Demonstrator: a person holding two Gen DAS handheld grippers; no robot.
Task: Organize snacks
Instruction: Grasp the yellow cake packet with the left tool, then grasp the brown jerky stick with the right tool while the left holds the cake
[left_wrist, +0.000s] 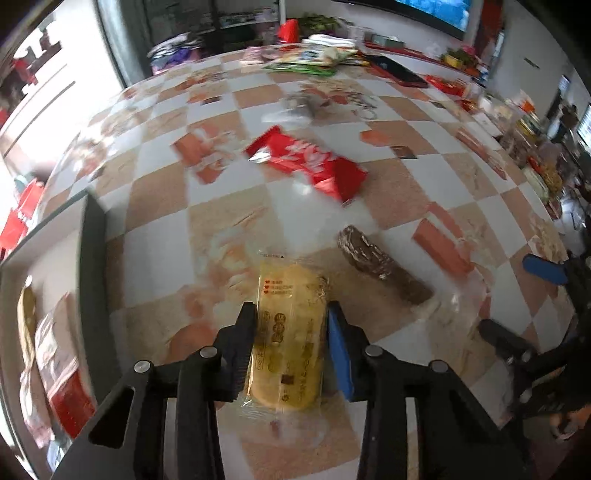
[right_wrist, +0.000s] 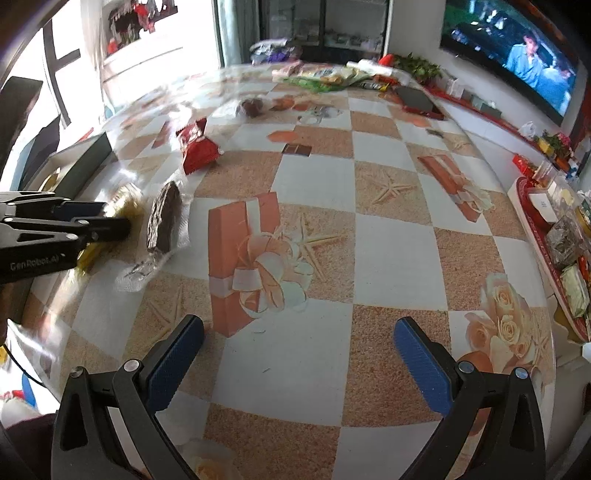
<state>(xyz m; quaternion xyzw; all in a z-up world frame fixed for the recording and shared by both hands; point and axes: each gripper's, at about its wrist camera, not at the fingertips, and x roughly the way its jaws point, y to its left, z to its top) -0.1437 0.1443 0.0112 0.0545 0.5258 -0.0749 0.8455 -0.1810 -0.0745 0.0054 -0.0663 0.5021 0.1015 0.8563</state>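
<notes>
My left gripper (left_wrist: 291, 314) is shut on a yellow wrapped cracker pack (left_wrist: 290, 332), held above the checkered table. A brown snack in clear wrap (left_wrist: 376, 262) lies just right of it, and a red snack bag (left_wrist: 310, 162) lies farther ahead. In the right wrist view my right gripper (right_wrist: 299, 332) is open and empty over the table, with the left gripper (right_wrist: 92, 221), the yellow pack (right_wrist: 125, 206), the brown snack (right_wrist: 164, 218) and the red bag (right_wrist: 195, 146) at the left.
A box (left_wrist: 92, 236) holding snacks stands at the left table edge; it also shows in the right wrist view (right_wrist: 88, 151). A pile of snack bags (left_wrist: 314, 55) lies at the far end. A red tray (right_wrist: 543, 251) with packets sits at the right.
</notes>
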